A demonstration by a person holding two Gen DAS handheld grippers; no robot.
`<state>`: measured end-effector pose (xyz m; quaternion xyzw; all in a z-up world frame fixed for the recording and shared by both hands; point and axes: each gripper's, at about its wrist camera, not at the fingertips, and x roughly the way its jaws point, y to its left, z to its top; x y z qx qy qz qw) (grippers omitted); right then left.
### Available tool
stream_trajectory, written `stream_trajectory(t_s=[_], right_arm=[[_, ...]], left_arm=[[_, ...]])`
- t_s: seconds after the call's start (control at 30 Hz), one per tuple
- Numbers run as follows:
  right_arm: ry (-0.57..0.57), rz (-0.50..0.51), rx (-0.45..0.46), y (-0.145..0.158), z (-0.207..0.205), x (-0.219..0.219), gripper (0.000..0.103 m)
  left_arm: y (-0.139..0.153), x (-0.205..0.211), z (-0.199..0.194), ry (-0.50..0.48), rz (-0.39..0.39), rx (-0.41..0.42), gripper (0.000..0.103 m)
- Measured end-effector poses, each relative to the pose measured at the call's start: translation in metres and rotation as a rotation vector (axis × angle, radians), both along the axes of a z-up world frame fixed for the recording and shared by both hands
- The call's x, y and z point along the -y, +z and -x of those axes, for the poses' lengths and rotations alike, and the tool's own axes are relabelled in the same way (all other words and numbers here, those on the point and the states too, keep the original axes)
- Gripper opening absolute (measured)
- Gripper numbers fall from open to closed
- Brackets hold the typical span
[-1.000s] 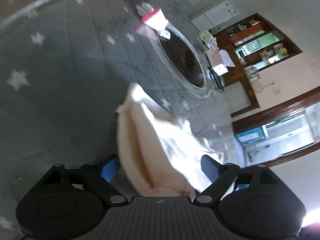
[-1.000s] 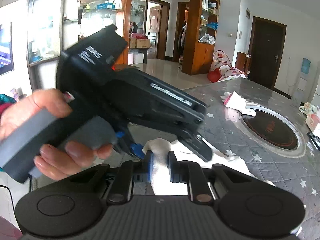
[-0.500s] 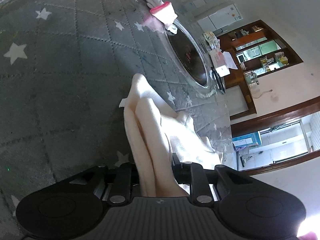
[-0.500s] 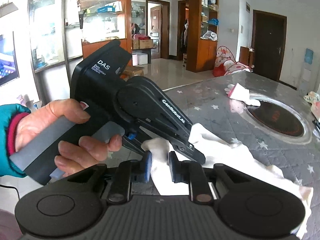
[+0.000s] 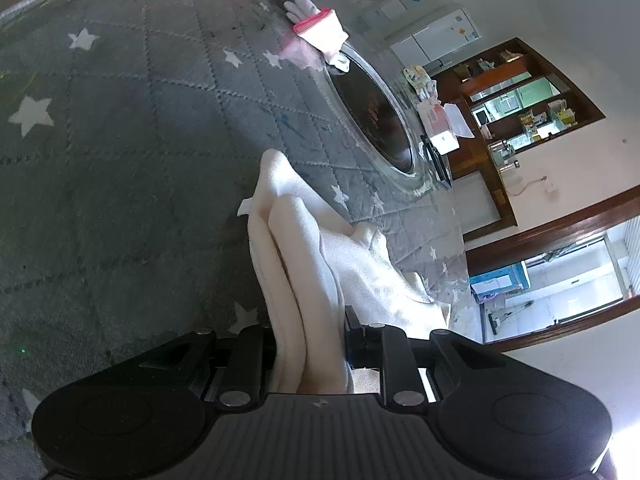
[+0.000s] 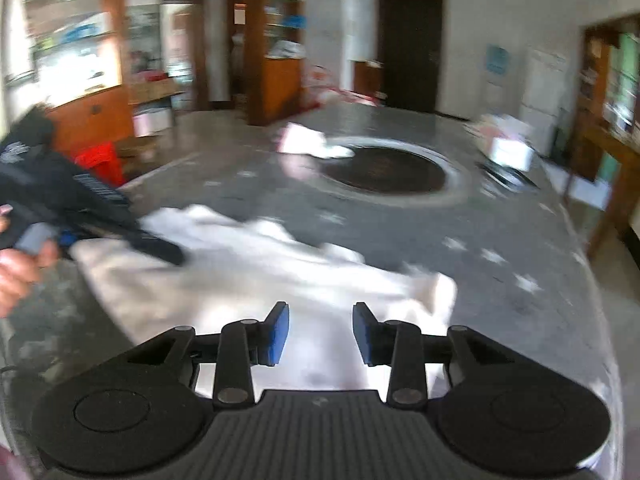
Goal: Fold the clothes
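Note:
A cream-white garment (image 5: 304,264) lies on the grey star-patterned table cover (image 5: 120,168). My left gripper (image 5: 308,344) is shut on a bunched fold of it at the near edge. In the right wrist view the garment (image 6: 248,272) spreads across the near part of the table; the picture is motion-blurred. My right gripper (image 6: 320,330) is open and empty just above the cloth. The left gripper also shows in the right wrist view (image 6: 120,232), held by a hand at the garment's left end.
A round dark hotplate (image 6: 384,170) is set in the table's middle, also in the left wrist view (image 5: 372,120). A white and pink glove (image 5: 320,36) lies beside it. Boxes and papers (image 6: 508,140) sit at the far right. The table edge (image 6: 592,264) curves at right.
My right gripper has let go of the garment, opened and swung right. My left gripper closed on the cloth a second ago and still holds it.

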<state>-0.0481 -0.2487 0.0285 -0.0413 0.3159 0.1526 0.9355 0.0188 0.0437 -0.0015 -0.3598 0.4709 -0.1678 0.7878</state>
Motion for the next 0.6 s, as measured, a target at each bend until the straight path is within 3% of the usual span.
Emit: stream_trajectory(t_s=[0.13, 0.27, 0.43, 0.6], right_arm=[[-0.114, -0.052, -0.037, -0.01, -0.013, 0.035, 0.043], [-0.173, -0.105, -0.069, -0.023, -0.02, 0.056, 0.044], [-0.194, -0.217, -0.094, -0.03, -0.024, 0.068, 0.043], [-0.168, -0.249, -0.103, -0.031, -0.027, 0.061, 0.039]], left_arm=[[0.0, 0.001, 0.0, -0.001, -0.003, 0.001, 0.022], [0.0, 0.003, 0.001, -0.006, -0.014, 0.01, 0.022], [0.0, 0.005, -0.002, -0.008, -0.02, 0.013, 0.022], [0.001, 0.006, -0.002, -0.007, -0.027, 0.016, 0.022]])
